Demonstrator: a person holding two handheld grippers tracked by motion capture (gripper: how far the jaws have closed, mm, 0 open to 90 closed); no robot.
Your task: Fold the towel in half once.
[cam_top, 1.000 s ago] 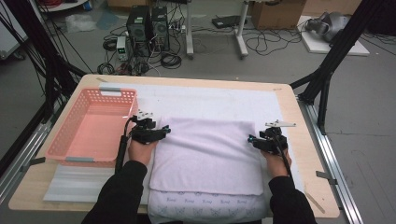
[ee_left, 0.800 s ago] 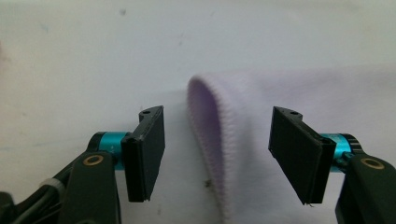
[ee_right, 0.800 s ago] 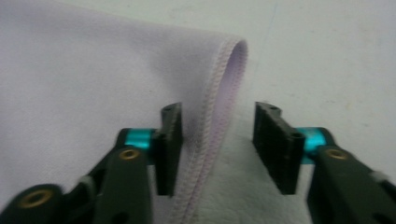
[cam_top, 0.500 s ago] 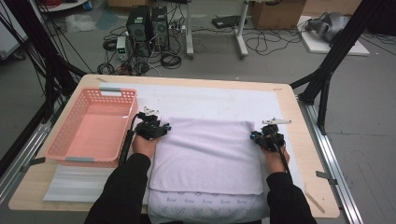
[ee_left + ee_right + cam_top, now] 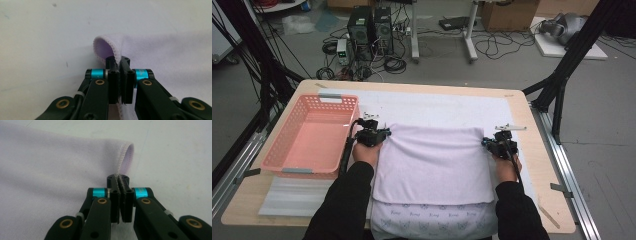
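A lilac towel (image 5: pixel 432 160) lies folded on the white mat, its fold along the far side. My left gripper (image 5: pixel 382 134) is at the towel's far left corner. In the left gripper view, the left gripper (image 5: pixel 120 60) has just closed its jaws on the stitched hem of the towel (image 5: pixel 155 50), which curls up beyond the tips. My right gripper (image 5: pixel 488 142) is at the far right corner. In the right gripper view, the right gripper (image 5: pixel 120 178) has likewise just closed on the hem of the towel (image 5: pixel 50 170). Both grippers are low, near the mat.
A pink plastic basket (image 5: pixel 312 135) stands at the left, right beside my left hand. The white mat (image 5: pixel 437 105) covers the table's middle. A printed white cloth (image 5: pixel 432 220) lies under the towel's near edge. A clear plastic sheet (image 5: pixel 297 195) lies at the front left.
Both grippers' jaws have closed on the towel's far corners. The hands have barely shifted, and the towel lies as before.
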